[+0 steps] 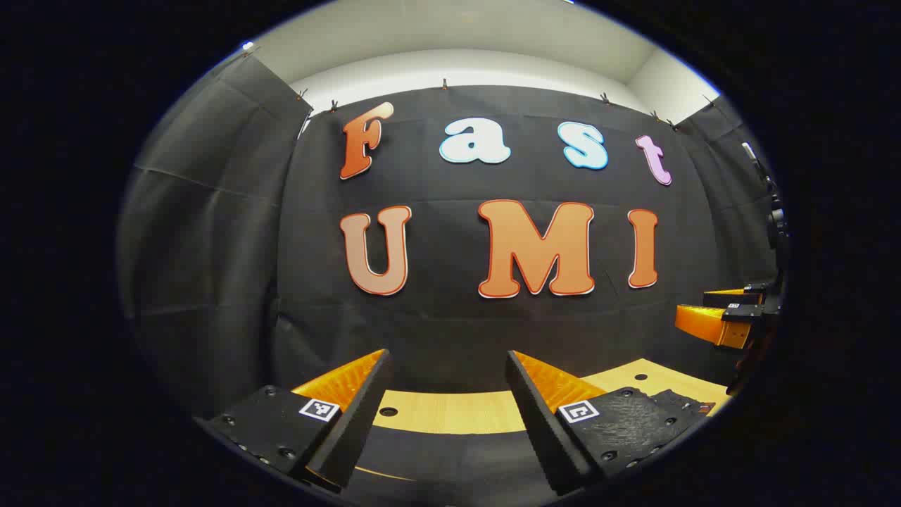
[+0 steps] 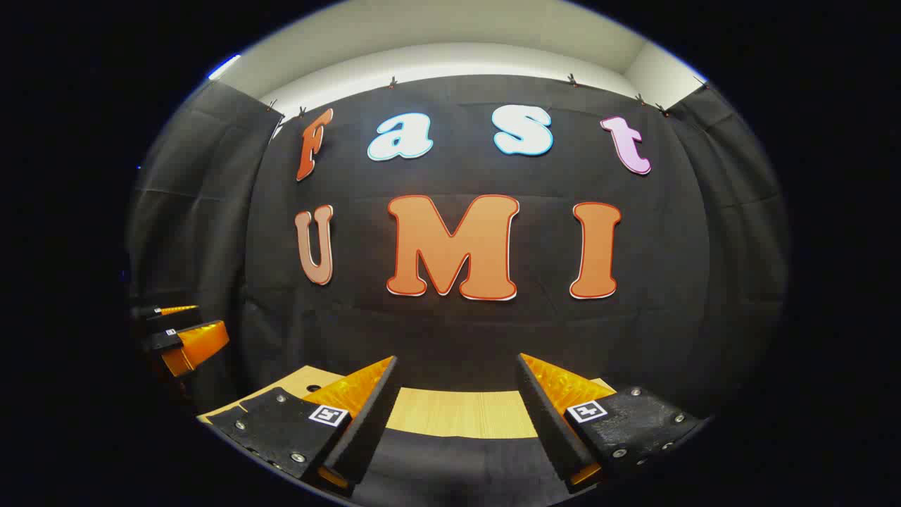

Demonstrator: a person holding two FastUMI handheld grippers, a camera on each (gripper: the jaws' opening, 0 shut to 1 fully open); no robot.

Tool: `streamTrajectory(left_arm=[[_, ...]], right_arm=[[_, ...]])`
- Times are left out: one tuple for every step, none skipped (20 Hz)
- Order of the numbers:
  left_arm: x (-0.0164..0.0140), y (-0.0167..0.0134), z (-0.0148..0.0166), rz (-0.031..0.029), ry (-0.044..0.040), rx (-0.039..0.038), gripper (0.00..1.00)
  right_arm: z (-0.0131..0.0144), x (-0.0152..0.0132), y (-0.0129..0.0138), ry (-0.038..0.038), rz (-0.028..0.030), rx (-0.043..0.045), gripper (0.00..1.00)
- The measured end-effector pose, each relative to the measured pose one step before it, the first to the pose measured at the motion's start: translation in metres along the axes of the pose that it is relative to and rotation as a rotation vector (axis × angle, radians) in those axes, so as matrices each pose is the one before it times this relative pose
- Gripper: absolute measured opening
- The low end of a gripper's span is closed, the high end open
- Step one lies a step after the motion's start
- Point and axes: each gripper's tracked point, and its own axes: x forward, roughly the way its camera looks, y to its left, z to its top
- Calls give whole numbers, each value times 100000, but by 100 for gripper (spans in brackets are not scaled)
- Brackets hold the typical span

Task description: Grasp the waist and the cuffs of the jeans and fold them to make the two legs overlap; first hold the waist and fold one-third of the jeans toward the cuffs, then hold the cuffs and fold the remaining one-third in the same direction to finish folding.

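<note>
A dark fabric (image 1: 436,461) lies on the wooden table (image 1: 457,412) under my left gripper (image 1: 448,355); I cannot tell whether it is the jeans. This gripper is open, holds nothing, and points at the back wall. In the right gripper view the same dark fabric (image 2: 450,468) spreads below my right gripper (image 2: 457,357), which is also open with nothing in it, above the table (image 2: 457,412). The right gripper (image 1: 718,320) also appears at the far right of the left gripper view, and the left gripper (image 2: 186,341) at the far left of the right gripper view.
Black cloth walls close the booth behind and on both sides. The table's light wooden top runs up to the back wall and has small round holes (image 1: 388,410). A dark stand (image 1: 774,218) rises at the right edge of the left gripper view.
</note>
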Motion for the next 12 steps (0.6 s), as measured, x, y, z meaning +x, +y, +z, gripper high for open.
streamTrajectory(left_arm=[[525, 88, 290, 522, -938, 651, 95], [529, -24, 235, 17, 570, 127, 95], [486, -375, 259, -946, 546, -832, 95], [331, -384, 674, -1482, -1078, -481, 95], [139, 65, 743, 5, -1984, 436, 96], [-148, 333, 545, 1123, -1584, -20, 97], [-276, -25, -150, 334, 183, -756, 96], [-450, -179, -309, -277, 1048, -279, 96], [-302, -271, -312, -588, 588, 106, 96], [-288, -59, -57, -248, 208, 263, 96], [-83, 137, 117, 308, -456, 236, 96], [78, 128, 34, 390, -218, 151, 96]], right_arm=[[370, 432, 328, -971, 902, 905, 98], [622, 544, 623, -213, 2095, 1153, 97], [547, 362, 303, -172, 832, 837, 97], [710, 384, 57, -1511, 235, 66, 98], [556, 288, 156, -897, 219, -566, 98], [105, 120, 311, -199, 603, -1149, 97], [-193, -130, 115, 169, 76, -740, 100], [-199, -292, 24, -123, 181, 26, 97], [-62, -346, 240, -16, 757, 730, 98], [-383, -388, 207, 649, 543, 833, 100], [-375, -378, 59, 729, 144, 171, 97], [-247, -247, -125, 350, -580, -273, 98]])
